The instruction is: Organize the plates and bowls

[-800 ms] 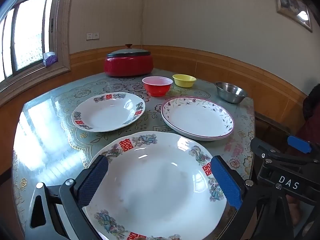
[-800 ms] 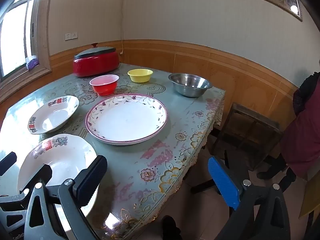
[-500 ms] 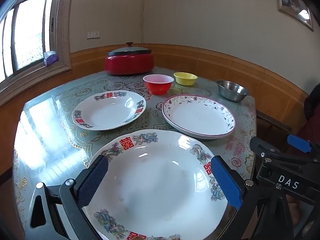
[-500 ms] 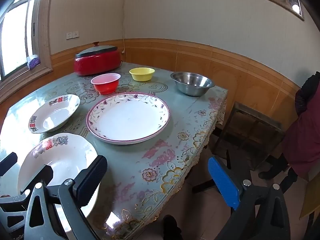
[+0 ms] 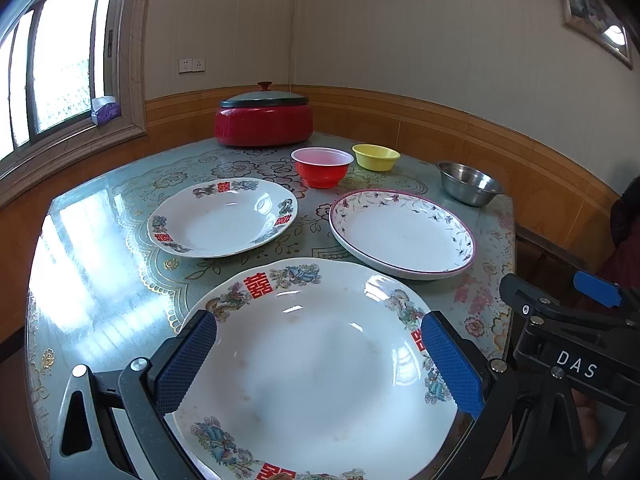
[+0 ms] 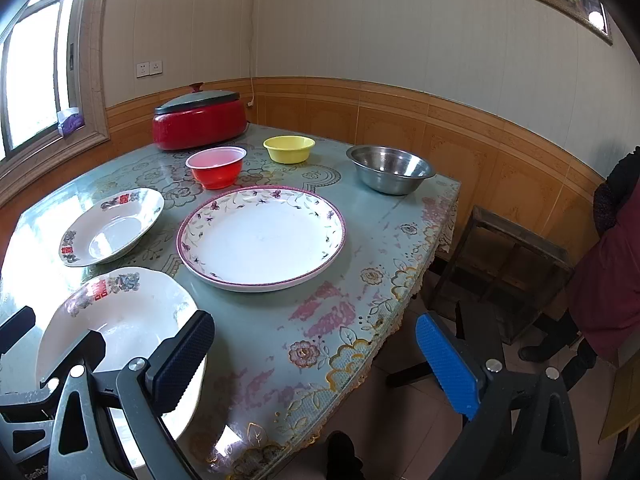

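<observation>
A white plate [image 5: 316, 364] with red characters is framed by the wide-open left hand-held gripper [image 5: 320, 364]; the right hand-held gripper [image 6: 316, 360] is likewise spread. The bowls are seen empty.

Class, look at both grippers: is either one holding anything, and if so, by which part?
Nothing is held. The left gripper is open above the near plate; the right gripper is open over the table edge.
</observation>
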Available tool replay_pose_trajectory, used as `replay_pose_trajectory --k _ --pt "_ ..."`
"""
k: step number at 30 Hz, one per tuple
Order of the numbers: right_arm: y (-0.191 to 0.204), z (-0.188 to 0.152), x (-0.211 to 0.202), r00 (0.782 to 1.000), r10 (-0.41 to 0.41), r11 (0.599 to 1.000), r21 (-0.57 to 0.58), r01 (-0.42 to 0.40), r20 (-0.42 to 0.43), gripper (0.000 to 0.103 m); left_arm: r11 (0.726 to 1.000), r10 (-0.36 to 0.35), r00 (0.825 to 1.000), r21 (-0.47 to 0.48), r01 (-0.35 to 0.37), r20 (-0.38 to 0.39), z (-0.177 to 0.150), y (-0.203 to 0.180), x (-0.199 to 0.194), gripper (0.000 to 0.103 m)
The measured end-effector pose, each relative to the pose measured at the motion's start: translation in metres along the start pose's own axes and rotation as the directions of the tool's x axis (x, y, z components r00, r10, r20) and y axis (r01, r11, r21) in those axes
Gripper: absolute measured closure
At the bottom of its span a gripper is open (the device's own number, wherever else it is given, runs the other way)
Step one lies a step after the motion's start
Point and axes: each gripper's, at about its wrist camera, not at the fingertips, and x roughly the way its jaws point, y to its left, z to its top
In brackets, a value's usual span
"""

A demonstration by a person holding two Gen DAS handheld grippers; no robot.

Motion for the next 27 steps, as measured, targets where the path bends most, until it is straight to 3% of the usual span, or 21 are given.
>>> replay_pose_trajectory --k 27 --pt "0.0046 0.0012 0.0064 0.999 0.031 0.999 -0.022 -0.031 -0.009 0.0 1.0 0.012 1.0 -0.022 -0.012 -0.006 0.0017 0.0041 -0.0012 0.0"
